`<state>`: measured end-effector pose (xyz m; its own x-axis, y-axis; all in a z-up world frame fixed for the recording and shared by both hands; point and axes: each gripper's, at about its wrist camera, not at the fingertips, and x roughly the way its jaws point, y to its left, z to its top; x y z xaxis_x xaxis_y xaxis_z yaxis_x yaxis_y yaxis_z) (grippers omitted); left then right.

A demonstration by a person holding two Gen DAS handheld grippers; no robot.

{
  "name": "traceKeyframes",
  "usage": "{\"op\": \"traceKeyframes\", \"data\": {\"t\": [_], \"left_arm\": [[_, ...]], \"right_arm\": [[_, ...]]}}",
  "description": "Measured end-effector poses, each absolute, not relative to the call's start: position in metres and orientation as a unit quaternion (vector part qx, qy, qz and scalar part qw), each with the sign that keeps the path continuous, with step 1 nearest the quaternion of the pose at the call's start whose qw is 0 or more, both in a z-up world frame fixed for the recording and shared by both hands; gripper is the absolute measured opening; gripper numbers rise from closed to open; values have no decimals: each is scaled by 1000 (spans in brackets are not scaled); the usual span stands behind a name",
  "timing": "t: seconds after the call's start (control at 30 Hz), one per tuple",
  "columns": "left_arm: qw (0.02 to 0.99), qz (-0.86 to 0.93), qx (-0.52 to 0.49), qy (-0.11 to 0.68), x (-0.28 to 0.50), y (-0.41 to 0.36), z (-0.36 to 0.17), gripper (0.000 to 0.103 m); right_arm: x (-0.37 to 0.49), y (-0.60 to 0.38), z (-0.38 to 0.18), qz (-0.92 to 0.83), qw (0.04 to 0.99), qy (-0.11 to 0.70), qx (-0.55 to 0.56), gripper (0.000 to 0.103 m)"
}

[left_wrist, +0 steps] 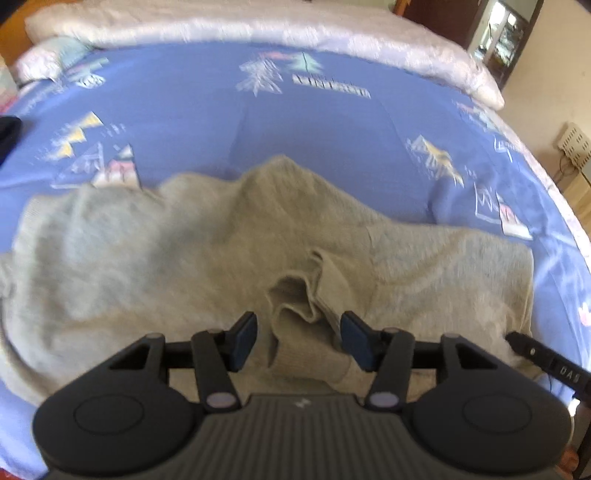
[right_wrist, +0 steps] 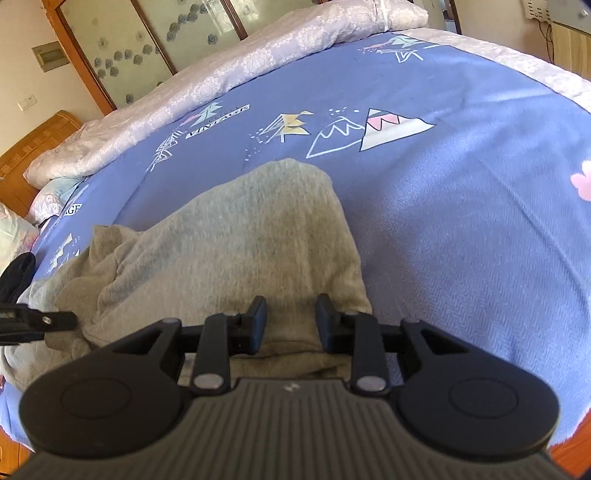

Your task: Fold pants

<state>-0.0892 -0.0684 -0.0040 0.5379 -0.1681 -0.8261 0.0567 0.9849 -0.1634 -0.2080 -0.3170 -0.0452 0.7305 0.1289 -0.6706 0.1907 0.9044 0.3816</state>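
Pants [left_wrist: 147,258]: grey knit, lay rumpled across the near half of a blue printed bedsheet [left_wrist: 314,122]. In the left wrist view, filled the frame from 9 o'clock to 3 o'clock, with a peak of cloth pointing to 12 o'clock and a puckered fold at centre. Bordered at 12 o'clock by a pale floral quilt [left_wrist: 221,26] rolled along the far side of the bed.

Left gripper [left_wrist: 299,339]: stood at 6 o'clock with jaws apart, straddling that puckered fold; left pad clear of the cloth, right pad just beside the fold's edge, nothing clamped. Blurred throughout.

Right gripper [right_wrist: 291,319]: stood at 6 o'clock in its own view, jaws part-way apart, over a long grey lobe of the pants [right_wrist: 240,240] reaching toward 12 o'clock. Gap between the pads filled with grey cloth; could not tell whether the pads pressed on it or merely hung above.

Tip of each tool showed in the other's view: at 4 o'clock from the left wrist, at 9 o'clock from the right. Dark garment [right_wrist: 18,273] lay at 9 o'clock on the sheet, beside the pants.
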Motion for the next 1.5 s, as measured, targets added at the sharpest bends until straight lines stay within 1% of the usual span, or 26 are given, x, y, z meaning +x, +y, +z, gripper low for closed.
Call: {"op": "traceKeyframes", "data": {"t": [0.2,0.57,0.63,0.77,0.87,0.9,1.0,1.1,1.37,1.5], "left_arm": [[886,-65,-48,457,-100,-69,9,55],[877,-51,-29,477,-115,-65,-9,56],[876,-48,-28,480,-118,-63,-12,57],[873,-46,-30,484,-121,-59,-16,58],[876,-46,-25,479,-123,-57,-16,60],[878,-46,-21,476,-125,-57,-15,61],[883,-42,-10,467,-127,-56,-15,62],[884,-41,-7,466,-128,-54,-17,62],[884,-37,-7,466,-129,-46,-23,62],[885,-35,-5,464,-129,-45,-24,63]], "right_arm": [[-207,-313,-42,-21,906,368,208,33],[-206,-302,-41,-34,910,370,184,34],[-205,-299,-41,-36,910,371,182,36],[-203,-295,-39,-38,909,374,179,43],[-206,-296,-33,-45,905,375,198,46],[-211,-297,-28,-48,905,368,209,47],[-229,-292,-10,-42,918,332,212,51],[-239,-287,0,-32,923,321,211,51],[-251,-299,-3,-34,910,298,288,51],[-250,-314,-11,-53,893,301,331,54]]}}
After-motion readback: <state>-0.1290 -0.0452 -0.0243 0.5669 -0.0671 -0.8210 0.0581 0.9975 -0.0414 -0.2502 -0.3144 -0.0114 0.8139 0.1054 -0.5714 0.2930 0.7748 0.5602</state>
